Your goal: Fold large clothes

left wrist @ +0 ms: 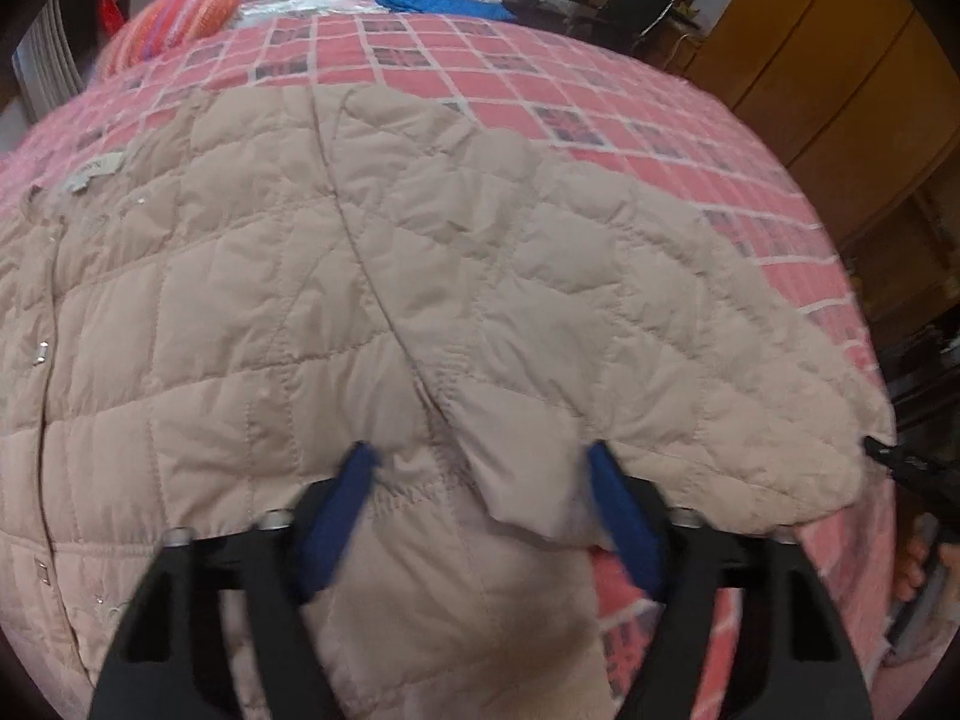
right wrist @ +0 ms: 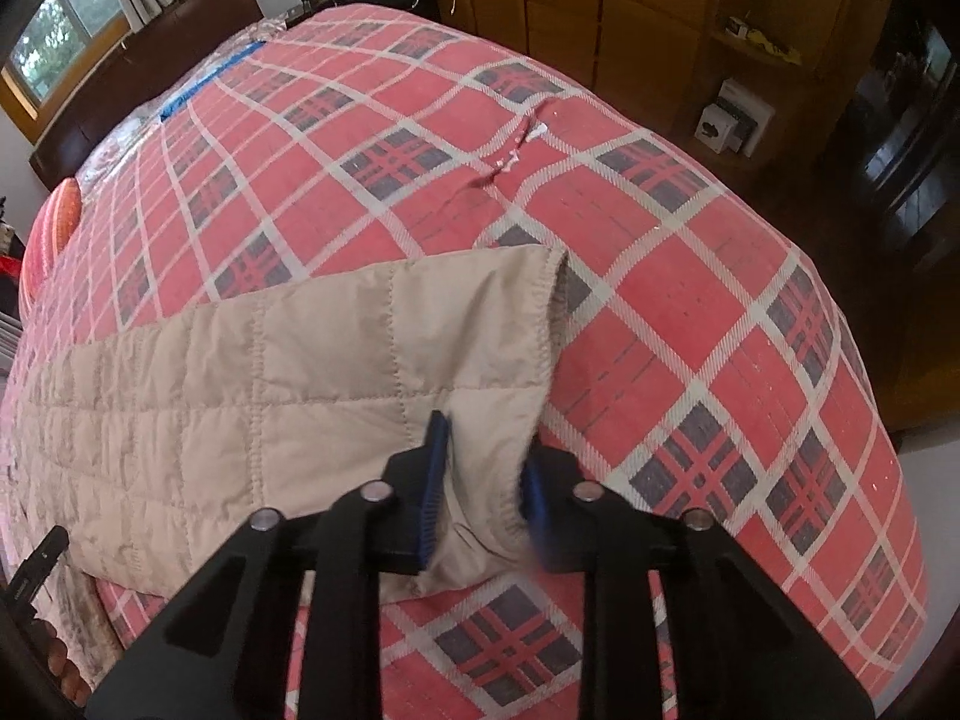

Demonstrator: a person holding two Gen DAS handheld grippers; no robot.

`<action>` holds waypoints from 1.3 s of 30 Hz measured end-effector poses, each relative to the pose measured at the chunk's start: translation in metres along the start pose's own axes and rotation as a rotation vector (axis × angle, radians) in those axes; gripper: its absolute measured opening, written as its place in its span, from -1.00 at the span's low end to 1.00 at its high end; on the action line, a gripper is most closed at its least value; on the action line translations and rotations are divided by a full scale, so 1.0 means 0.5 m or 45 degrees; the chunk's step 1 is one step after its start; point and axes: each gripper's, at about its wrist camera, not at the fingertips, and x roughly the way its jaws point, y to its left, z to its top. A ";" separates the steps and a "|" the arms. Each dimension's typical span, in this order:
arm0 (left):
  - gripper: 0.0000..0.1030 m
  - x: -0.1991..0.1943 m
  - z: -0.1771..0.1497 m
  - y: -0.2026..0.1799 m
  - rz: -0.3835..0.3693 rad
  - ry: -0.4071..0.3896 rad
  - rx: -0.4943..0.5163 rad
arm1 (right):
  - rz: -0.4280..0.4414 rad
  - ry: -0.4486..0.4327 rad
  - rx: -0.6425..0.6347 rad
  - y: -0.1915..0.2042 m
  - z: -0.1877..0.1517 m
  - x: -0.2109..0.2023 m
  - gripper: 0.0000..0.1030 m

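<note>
The jacket (left wrist: 288, 300) under my left gripper (left wrist: 480, 504) is beige quilted cloth, matt and puffy, with stitched seams. The bedsheet (right wrist: 690, 312) is woven plaid cloth, a little rough. My fingers (right wrist: 433, 480) have blue ribbed pads on matt black plastic, with shiny metal screws (right wrist: 377, 489). The wardrobe (right wrist: 630, 12) is smooth wood.

Black grippers — blue fingers (right wrist: 433, 480) — silver screws (right wrist: 377, 490)
</note>
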 end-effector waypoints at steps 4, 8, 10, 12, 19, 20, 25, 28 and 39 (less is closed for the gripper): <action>-0.16 -0.007 0.003 0.015 -0.092 0.038 -0.015 | 0.040 -0.020 0.002 0.009 -0.002 -0.024 -0.81; -0.22 -0.005 0.000 0.036 -0.157 0.047 -0.043 | 0.127 -0.091 -0.022 0.036 -0.008 -0.073 -0.87; -0.23 -0.008 -0.002 0.045 -0.198 0.051 -0.056 | 0.212 -0.122 -0.041 0.053 -0.013 -0.105 -0.88; -0.24 -0.015 -0.006 0.056 -0.244 0.064 -0.066 | 0.336 -0.153 -0.072 0.083 -0.018 -0.143 -0.88; -0.61 -0.084 -0.017 0.116 -0.340 0.005 -0.089 | 0.588 -0.202 -0.340 0.270 -0.074 -0.237 -0.88; -0.61 -0.090 -0.016 0.128 -0.342 0.002 -0.104 | 0.610 -0.192 -0.374 0.300 -0.083 -0.238 -0.88; -0.63 -0.101 -0.015 0.160 -0.411 0.008 -0.162 | 0.692 -0.108 -0.572 0.446 -0.155 -0.216 -0.88; -0.30 -0.109 -0.013 0.170 -0.486 0.009 -0.199 | 0.686 -0.026 -0.649 0.520 -0.196 -0.167 -0.88; -0.13 -0.041 0.032 0.078 -0.561 0.082 -0.187 | 0.643 0.085 -0.717 0.578 -0.250 -0.062 -0.80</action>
